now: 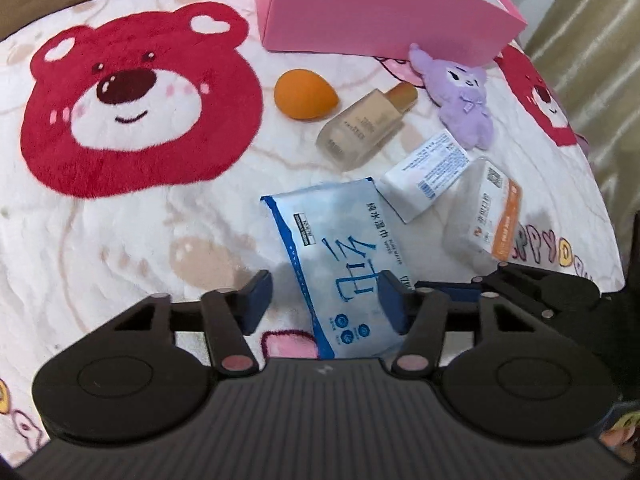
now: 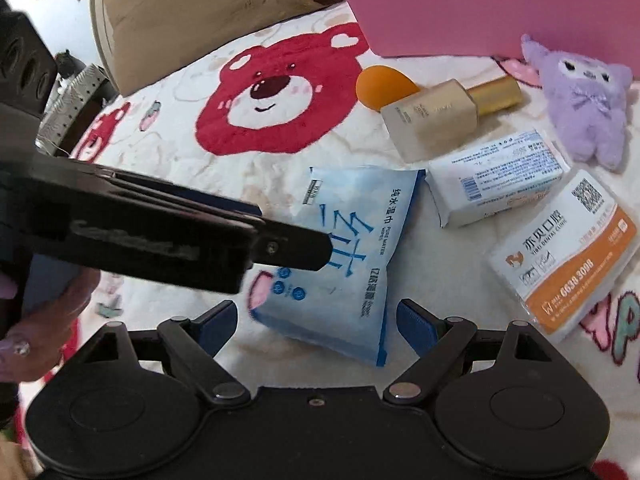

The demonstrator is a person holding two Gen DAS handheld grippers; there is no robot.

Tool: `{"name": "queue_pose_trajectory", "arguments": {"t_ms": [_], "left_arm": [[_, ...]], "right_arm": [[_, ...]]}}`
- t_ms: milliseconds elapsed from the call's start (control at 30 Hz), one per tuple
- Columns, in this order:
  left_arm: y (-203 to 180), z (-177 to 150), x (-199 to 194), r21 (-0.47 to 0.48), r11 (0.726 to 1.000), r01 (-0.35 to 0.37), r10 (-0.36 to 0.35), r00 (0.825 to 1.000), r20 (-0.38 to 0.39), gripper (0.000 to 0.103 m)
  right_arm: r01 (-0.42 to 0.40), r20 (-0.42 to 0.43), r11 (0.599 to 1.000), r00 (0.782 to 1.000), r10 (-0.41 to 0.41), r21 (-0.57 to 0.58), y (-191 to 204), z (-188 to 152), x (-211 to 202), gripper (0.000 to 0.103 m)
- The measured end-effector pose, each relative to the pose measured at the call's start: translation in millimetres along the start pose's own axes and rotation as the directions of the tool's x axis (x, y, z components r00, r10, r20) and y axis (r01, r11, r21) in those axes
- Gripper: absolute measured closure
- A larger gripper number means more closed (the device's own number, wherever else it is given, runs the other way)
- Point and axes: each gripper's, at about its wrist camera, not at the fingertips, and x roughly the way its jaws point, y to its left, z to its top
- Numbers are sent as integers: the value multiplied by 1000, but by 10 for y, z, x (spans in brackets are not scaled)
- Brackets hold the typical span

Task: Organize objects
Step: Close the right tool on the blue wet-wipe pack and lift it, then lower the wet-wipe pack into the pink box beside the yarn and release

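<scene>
Left gripper [image 1: 324,300] low over the bed, blue pads straddling the near end of the flat blue-and-white wet-wipe pack [image 1: 340,264]; right-hand pad against the pack's edge, left-hand pad clear of it, so not pinching. Right gripper [image 2: 316,320] spread wide around the same wet-wipe pack [image 2: 352,248], pads apart from both edges, nothing gripped. Left gripper's black body [image 2: 160,232] crossing the right wrist view from the left, tip over the pack, with a hand [image 2: 44,320] on its handle at the lower left.

Just beyond, resting on the fluffy white blanket with red bear faces [image 1: 140,216]: white tissue pack with an orange band and QR code [image 2: 568,264], off to the right. Beside it, small white tissue pack with blue print [image 2: 500,180], touching the wet-wipe pack's far corner. Further out, beige foundation bottle with a gold cap [image 1: 364,124], lying on its side. Orange egg-shaped makeup sponge [image 1: 304,94] just left of the bottle. Purple plush toy [image 1: 460,96] to the right, near the bottle cap. Farthest back, pink cardboard box [image 1: 380,8], plush head right at its base. Brown cushion [image 2: 192,12] at the far left edge of the bed.
</scene>
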Motion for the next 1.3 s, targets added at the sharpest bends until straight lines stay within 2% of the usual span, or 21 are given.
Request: {"name": "queue_pose_trajectory", "arguments": {"t_ms": [67,100,200,267,333,500,633,733,900,1100,1300], "left_arm": [[25,-36,44,-16,1000,18,-18,1000,1,61],[46,-55,77,-42,998,37,-38,999,-8,69],[110,-91,117,-114,991,77,-77,997,-1,73],[102,-126,105,-134,987,84,-83,996,12,76],[76,-188,77,-148,986,82,-78,997,27,76],[-12,-321,-30,-173,980,96,-91,995,36,76],[-128,-336,-220,-135,984,118,-112,993,48,76],[-297,-335,-395,-66,993,95,-89,992,88,76],[-475,-217,-643,-31,996,86,-81,987,137,76],[-703,140,-914,49,996,72,-80,981,175,77],[-829,634,-1069,89,992,84,-101,974,203,77]], "right_arm": [[4,21,1000,1000,-4,3,-12,-8,18,14],[1,19,1000,1000,-1,12,-27,5,32,14],[28,25,1000,999,-28,-1,-30,17,87,20],[58,43,998,997,-57,-28,10,13,90,32],[73,47,995,996,-70,-61,43,-1,68,38],[74,25,994,997,-72,-83,107,-53,-75,42],[91,30,989,996,-88,-116,191,-93,-287,42],[103,60,985,994,-96,-135,245,-74,-455,42],[117,119,980,988,-98,-159,282,16,-748,43],[121,181,982,979,-94,-147,231,287,-1097,43],[128,227,983,969,-96,-130,100,698,-1340,43]]}}
